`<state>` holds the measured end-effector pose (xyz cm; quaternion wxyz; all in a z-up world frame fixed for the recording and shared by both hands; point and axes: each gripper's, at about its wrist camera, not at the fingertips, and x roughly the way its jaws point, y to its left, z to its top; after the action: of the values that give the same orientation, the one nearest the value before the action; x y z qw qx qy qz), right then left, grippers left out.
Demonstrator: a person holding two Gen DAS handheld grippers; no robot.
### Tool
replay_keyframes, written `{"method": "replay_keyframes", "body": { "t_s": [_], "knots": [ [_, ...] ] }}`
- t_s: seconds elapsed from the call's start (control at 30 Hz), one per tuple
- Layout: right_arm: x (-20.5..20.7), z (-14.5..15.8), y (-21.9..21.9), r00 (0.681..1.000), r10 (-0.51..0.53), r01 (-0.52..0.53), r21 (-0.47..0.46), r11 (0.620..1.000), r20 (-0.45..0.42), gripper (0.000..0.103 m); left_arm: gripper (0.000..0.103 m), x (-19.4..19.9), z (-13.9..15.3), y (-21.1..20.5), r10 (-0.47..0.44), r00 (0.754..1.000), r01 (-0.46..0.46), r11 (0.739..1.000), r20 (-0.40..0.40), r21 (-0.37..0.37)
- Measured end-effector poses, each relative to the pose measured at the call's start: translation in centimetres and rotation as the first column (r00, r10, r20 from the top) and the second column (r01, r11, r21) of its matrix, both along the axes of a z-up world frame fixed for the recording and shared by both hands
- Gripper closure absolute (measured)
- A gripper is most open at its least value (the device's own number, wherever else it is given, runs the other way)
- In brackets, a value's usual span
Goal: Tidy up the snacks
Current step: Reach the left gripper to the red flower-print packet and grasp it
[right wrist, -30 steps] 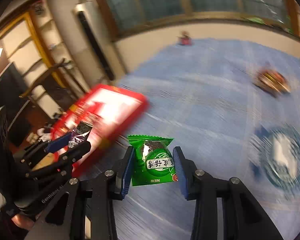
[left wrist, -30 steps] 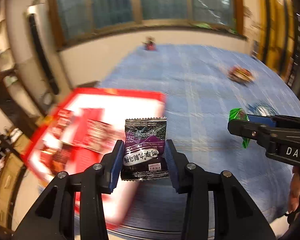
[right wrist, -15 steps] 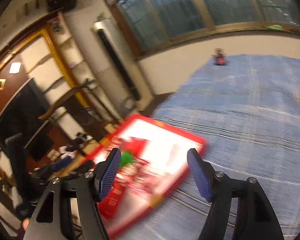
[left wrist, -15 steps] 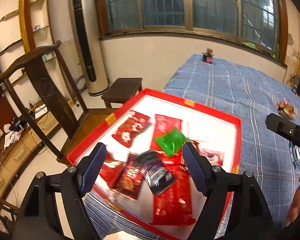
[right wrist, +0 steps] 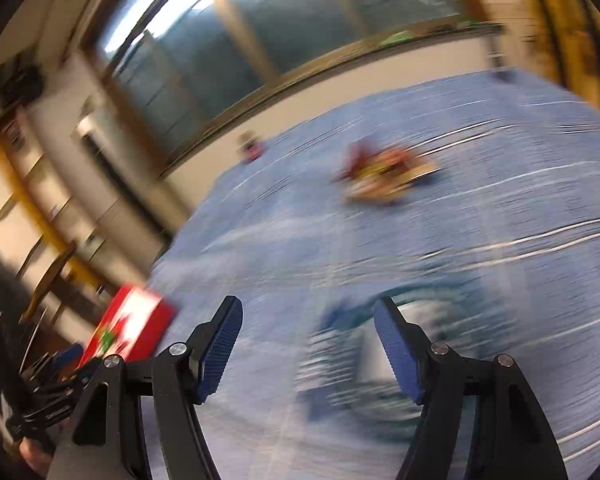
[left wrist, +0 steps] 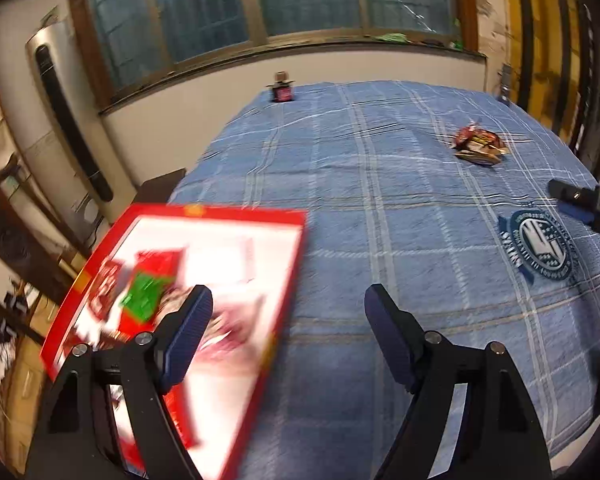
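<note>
At the lower left of the left wrist view, a shallow red-rimmed tray with a white floor [left wrist: 236, 216] lies on the blue plaid tablecloth [left wrist: 340, 208], blurred, holding a green snack packet [left wrist: 142, 300] among several red snack packets [left wrist: 160, 264]. In the upper right of that view a small pile of red and yellow snack packets [left wrist: 478, 145] rests on the cloth, well apart from the tray. A round dark-blue printed emblem [left wrist: 544, 245] sits on the cloth at the right, and a small dark red object [left wrist: 283, 90] stands at the far edge. The left gripper [left wrist: 288, 320] is released, jaws spread with nothing between them. The right gripper [right wrist: 308, 340], in its own heavily blurred view, is likewise released and empty above the cloth.
</note>
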<state>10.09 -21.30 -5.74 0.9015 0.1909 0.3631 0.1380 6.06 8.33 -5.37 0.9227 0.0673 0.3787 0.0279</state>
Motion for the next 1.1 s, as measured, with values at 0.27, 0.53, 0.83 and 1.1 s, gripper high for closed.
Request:
{"method": "replay_keyframes", "body": {
  "t_s": [0.27, 0.53, 0.83, 1.1],
  "knots": [
    [1.2, -1.0, -12.2, 0.969, -0.248, 0.246, 0.098, 0.964, 0.01, 0.03, 0.024, 8.7, 3.2, -7.4, -0.062, 0.998, 0.062, 0.998, 0.013, -0.03],
    [0.6, -1.6, -15.5, 0.933, -0.359, 0.355, 0.204, 0.912, -0.019, 0.03, 0.024, 21.0, 3.9, -15.9, -0.081, 0.997, 0.081, 0.996, 0.002, -0.046],
    [0.6, -1.4, -15.2, 0.941, -0.339, 0.331, 0.214, 0.919, -0.002, 0.03, 0.024, 30.4, -0.6, -22.4, -0.083, 0.989, 0.072, 0.993, -0.125, -0.09],
    [-0.1, -0.9, -15.7, 0.93, -0.367, 0.349, 0.234, 0.907, 0.033, 0.03, 0.025, 21.7, -3.7, -24.0, -0.554, 0.757, 0.355, 0.794, -0.347, -0.494]
  ]
}}
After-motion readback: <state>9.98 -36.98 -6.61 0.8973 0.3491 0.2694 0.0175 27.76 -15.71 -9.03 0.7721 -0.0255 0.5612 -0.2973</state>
